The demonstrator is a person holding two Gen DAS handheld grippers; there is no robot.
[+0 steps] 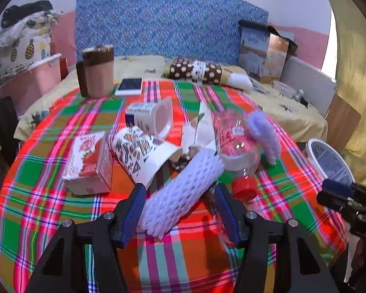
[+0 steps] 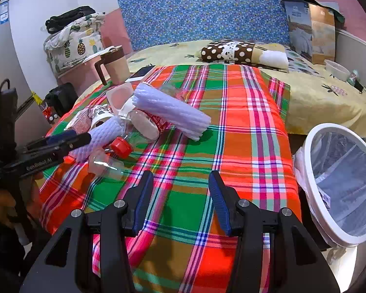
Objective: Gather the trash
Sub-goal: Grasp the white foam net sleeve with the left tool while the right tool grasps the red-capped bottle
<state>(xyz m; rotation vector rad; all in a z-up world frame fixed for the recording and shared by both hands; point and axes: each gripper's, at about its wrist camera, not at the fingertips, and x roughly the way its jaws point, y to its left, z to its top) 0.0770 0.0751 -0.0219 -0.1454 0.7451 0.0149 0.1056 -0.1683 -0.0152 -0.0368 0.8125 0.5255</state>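
Observation:
A pile of trash lies on the plaid cloth. In the left wrist view my left gripper stands open astride a white foam net sleeve; the right pad is clear of it. Behind it are a strawberry carton, a patterned paper cup, a white tub, a clear bottle with a red cap and a lavender foam roll. My right gripper is open over bare cloth with nothing between its fingers. A bag-lined white bin stands at its right.
A brown-lidded mug and a phone sit at the cloth's far left edge. A polka-dot pillow and boxes lie on the bed behind. A pink storage box stands left of the bed.

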